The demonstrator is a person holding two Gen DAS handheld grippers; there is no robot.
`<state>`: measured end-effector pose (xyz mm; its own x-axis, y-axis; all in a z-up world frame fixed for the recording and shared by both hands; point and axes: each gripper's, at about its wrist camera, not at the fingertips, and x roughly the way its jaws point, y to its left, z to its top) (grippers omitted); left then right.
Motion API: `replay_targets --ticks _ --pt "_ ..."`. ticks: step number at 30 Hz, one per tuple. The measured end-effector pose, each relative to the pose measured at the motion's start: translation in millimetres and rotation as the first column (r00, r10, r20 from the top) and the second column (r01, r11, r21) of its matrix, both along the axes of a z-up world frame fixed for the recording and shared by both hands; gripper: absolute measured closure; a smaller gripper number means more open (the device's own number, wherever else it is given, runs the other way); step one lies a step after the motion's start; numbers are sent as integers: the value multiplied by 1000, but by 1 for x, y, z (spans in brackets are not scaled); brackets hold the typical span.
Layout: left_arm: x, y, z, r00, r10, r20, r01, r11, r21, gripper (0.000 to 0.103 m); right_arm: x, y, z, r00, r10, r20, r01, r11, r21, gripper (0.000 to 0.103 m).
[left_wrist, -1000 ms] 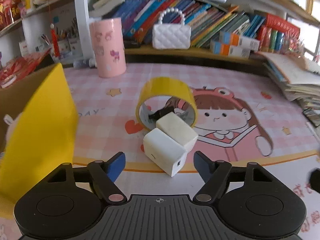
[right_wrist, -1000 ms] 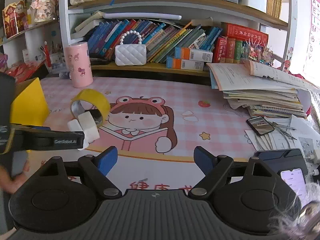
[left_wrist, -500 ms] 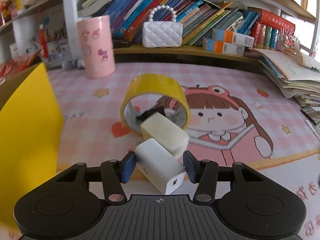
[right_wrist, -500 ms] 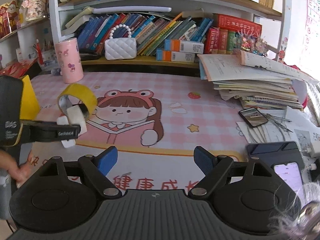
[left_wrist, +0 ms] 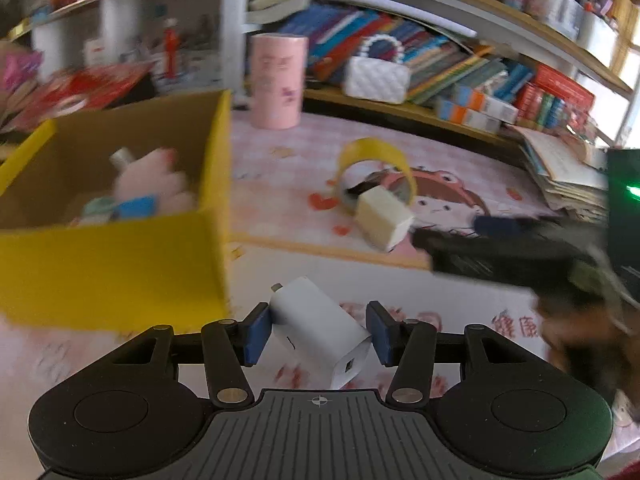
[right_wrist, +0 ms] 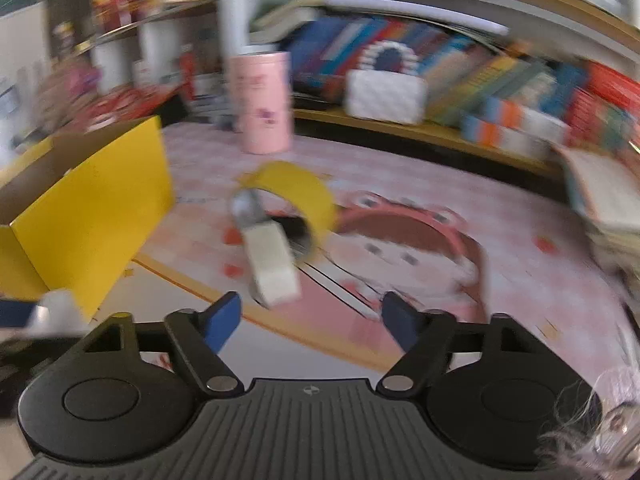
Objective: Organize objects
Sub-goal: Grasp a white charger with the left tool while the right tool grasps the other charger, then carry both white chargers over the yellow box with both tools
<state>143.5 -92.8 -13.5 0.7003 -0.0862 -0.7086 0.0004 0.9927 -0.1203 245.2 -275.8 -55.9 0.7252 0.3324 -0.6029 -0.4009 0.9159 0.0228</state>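
- Beside the yellow box [left_wrist: 112,268], near its right wall, the left gripper [left_wrist: 318,334] is pinching a white charger [left_wrist: 320,330] above the mat [left_wrist: 460,320].
- Ahead of the right gripper [right_wrist: 310,320], whose empty jaws are closing, a cream charger [right_wrist: 272,268] is leaning against the yellow tape roll [right_wrist: 296,192]; open mat is lying around them.

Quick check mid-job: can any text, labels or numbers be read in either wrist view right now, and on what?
"健康": red characters on the white border of the desk mat; smeared, so this is a probable reading.
Pink tube: print too blurred to read.
Books on the shelf: spines too blurred to read.
White charger: only a tiny mark, no legible text.
Right wrist view: nothing readable, all motion blur.
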Motion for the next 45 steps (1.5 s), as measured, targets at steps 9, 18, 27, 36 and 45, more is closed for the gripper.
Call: replay_targets --ticks 9,18,27,36,45 --pt "-33 29 10 996 88 32 -90 995 45 53 51 54 -26 996 83 -18 -84 993 -86 69" --pt "-42 59 10 990 130 52 -130 991 -7 53 10 43 -1 998 12 -55 -13 1000 -24 79" --pt "-51 83 8 989 116 86 -113 993 -41 53 -78 54 36 993 -15 -120 27 995 99 79" --pt "-73 113 10 991 81 111 -76 996 -45 53 -126 105 39 994 69 -90 -67 997 27 79" --pt "-100 151 12 988 86 126 -81 996 -47 53 -158 146 42 992 93 -81 -92 996 13 79"
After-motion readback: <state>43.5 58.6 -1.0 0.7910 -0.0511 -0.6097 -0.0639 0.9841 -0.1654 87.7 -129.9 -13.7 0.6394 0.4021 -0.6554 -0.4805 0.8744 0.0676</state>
